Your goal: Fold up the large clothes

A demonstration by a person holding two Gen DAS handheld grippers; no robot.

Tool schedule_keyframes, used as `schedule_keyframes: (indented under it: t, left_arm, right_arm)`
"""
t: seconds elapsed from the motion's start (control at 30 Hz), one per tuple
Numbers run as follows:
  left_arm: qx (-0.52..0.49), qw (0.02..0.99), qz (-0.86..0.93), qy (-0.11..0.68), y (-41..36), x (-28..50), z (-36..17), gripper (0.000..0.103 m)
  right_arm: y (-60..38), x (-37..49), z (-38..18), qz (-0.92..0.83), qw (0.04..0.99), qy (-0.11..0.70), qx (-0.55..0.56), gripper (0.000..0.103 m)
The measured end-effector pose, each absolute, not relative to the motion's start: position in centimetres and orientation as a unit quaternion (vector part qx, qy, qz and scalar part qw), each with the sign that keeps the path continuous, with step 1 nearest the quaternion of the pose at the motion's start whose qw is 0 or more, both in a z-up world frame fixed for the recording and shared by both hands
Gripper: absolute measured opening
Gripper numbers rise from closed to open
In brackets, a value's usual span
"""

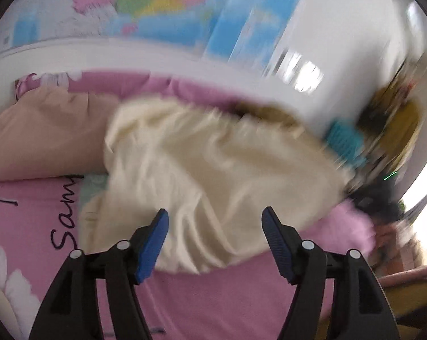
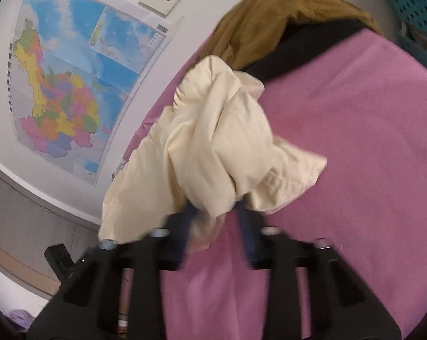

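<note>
A cream garment (image 1: 202, 175) lies crumpled on a pink bedsheet (image 1: 202, 297). My left gripper (image 1: 215, 221) is open and empty, just in front of the garment's near edge. In the right wrist view the same cream garment (image 2: 213, 141) hangs bunched from my right gripper (image 2: 216, 215), whose blue fingers (image 2: 243, 226) are shut on a fold of it above the pink sheet (image 2: 355, 141). The view is motion-blurred.
A tan pillow (image 1: 43, 138) lies at the left. A brown garment (image 2: 270, 22) and a black one (image 2: 312, 45) lie at the bed's far end. A teal basket (image 2: 412, 11) stands at the right. A map (image 2: 71, 85) hangs on the white wall.
</note>
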State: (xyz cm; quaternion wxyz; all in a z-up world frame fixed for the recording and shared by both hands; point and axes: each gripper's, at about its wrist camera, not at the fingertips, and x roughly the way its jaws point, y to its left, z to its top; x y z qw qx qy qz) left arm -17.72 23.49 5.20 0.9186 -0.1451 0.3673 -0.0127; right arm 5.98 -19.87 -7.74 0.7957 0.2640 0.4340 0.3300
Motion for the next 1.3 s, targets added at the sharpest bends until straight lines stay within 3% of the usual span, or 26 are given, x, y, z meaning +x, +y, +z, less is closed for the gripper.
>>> schedule_keyframes:
  t: [0.07,0.13,0.3,0.4,0.43,0.5,0.53,0.7,0.9,0.97,1.07,1.3]
  left_arm:
    - [-0.143,0.903,0.010,0.404,24.0,-15.6,3.2,0.040]
    - [-0.183,0.890,0.004,0.417,25.9,-14.6,1.7,0.029]
    - [-0.227,0.879,-0.008,0.419,28.2,-14.8,1.1,0.022]
    - [-0.215,0.879,0.002,0.425,27.6,-14.9,1.7,0.022]
    - [-0.206,0.883,0.004,0.423,27.0,-15.4,2.1,0.025]
    - [-0.194,0.895,-0.001,0.401,26.5,-16.1,3.6,0.044]
    - [-0.187,0.903,-0.006,0.386,26.3,-16.5,4.5,0.054]
    - [-0.139,0.930,-0.036,0.338,24.6,-16.8,8.5,0.067]
    - [-0.121,0.914,-0.020,0.388,24.7,-10.4,6.4,0.068]
    - [-0.126,0.903,0.005,0.411,25.6,-8.5,5.0,0.067]
    - [-0.134,0.895,0.016,0.425,26.6,-7.5,3.5,0.066]
    - [-0.115,0.892,0.034,0.436,26.3,-7.4,3.8,0.066]
  right_arm:
    - [-20.6,5.8,-7.0,0.320,0.810,0.420,0.255,0.009]
    - [-21.3,6.0,-6.9,0.303,0.822,0.412,0.250,0.008]
    - [-21.8,7.2,-9.0,0.296,0.801,0.429,0.294,0.011]
    - [-22.1,7.4,-8.4,0.289,0.799,0.447,0.280,0.030]
    - [-22.2,7.0,-7.7,0.286,0.804,0.449,0.265,0.038]
    - [-22.6,5.5,-5.3,0.279,0.830,0.428,0.223,0.049]
    - [-22.7,4.6,-4.2,0.280,0.840,0.418,0.203,0.049]
    - [-21.3,1.4,1.3,0.319,0.879,0.333,0.120,0.045]
    - [-12.2,6.6,-0.8,0.293,0.899,0.326,-0.002,0.042]
    - [-10.3,9.2,-2.7,0.286,0.891,0.353,-0.019,0.039]
    - [-8.1,13.4,-6.1,0.271,0.871,0.408,-0.031,0.042]
    - [-8.7,12.5,-3.3,0.284,0.884,0.369,-0.040,0.045]
